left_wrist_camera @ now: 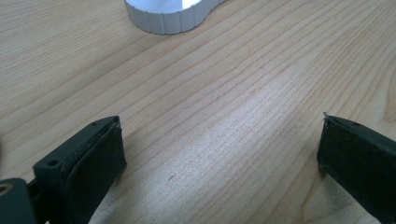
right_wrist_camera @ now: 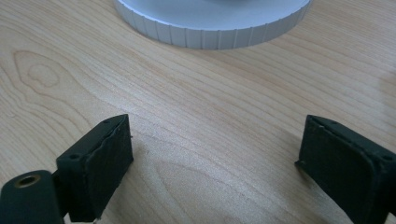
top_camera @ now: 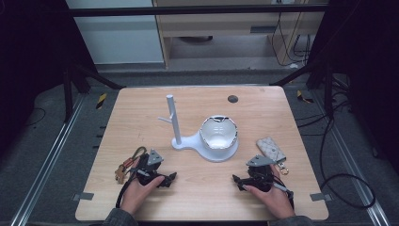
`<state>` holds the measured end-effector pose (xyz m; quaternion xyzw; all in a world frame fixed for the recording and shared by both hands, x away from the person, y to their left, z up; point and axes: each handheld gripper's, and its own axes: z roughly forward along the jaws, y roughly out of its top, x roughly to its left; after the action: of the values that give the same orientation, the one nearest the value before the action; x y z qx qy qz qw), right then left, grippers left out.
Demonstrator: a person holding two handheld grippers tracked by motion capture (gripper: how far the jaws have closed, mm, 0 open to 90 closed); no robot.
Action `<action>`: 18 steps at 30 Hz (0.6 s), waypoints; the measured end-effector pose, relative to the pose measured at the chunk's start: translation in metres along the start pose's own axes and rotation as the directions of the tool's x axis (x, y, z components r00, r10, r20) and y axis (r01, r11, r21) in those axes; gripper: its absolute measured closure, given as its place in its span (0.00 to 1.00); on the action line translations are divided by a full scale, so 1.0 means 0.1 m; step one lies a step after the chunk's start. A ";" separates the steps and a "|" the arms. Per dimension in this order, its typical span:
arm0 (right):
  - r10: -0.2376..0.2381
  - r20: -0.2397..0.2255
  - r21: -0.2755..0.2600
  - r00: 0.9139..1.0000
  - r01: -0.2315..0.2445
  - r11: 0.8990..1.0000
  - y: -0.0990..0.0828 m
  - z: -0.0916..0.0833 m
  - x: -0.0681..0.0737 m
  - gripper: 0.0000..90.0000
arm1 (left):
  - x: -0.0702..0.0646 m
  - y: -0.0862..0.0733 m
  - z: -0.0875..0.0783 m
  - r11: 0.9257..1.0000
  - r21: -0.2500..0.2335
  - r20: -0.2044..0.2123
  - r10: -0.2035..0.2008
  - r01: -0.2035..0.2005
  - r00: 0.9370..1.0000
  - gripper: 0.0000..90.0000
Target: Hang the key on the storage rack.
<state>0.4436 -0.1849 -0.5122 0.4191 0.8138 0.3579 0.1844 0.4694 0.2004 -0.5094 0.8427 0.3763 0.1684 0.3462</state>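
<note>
1. Now at rest near the table (top_camera: 202,197) edge, both short of the stand (top_camera: 207,143): left gripper (top_camera: 162,179) and right gripper (top_camera: 244,181), jaws wide, empty.
2. Keys (top_camera: 127,167) just left of left gripper; pouch (top_camera: 271,149) right of stand.
3. Best approached low, jaws straddling the ring before closing.

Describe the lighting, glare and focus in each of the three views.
High view: the table is evenly lit, its surroundings dark, and glare glints on the bowl rim. Left gripper view: a pale sheen on the wood between the open jaws, which look soft; the white stand is sharper. Right gripper view: the wood grain is crisp, the near jaws slightly blurred.
</note>
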 end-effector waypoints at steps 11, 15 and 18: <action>0.004 0.007 0.004 1.000 -0.004 1.000 0.00 0.01 0.00 0.08 | 0.01 0.00 -0.07 1.000 0.029 0.008 0.005 -0.005 1.000 0.07; 0.005 0.007 0.003 1.000 -0.005 1.000 0.00 0.01 0.00 0.08 | 0.06 0.08 -0.23 0.997 0.072 0.006 0.037 -0.037 0.999 0.07; 0.004 0.008 0.002 1.000 -0.004 1.000 0.00 0.01 0.00 0.08 | 0.13 0.14 -0.32 0.993 0.118 0.009 0.027 -0.028 1.000 0.07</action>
<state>0.4440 -0.1842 -0.5123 0.4225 0.8126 0.3556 0.1865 0.4682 0.2182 -0.4764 0.8676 0.3726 0.1475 0.2945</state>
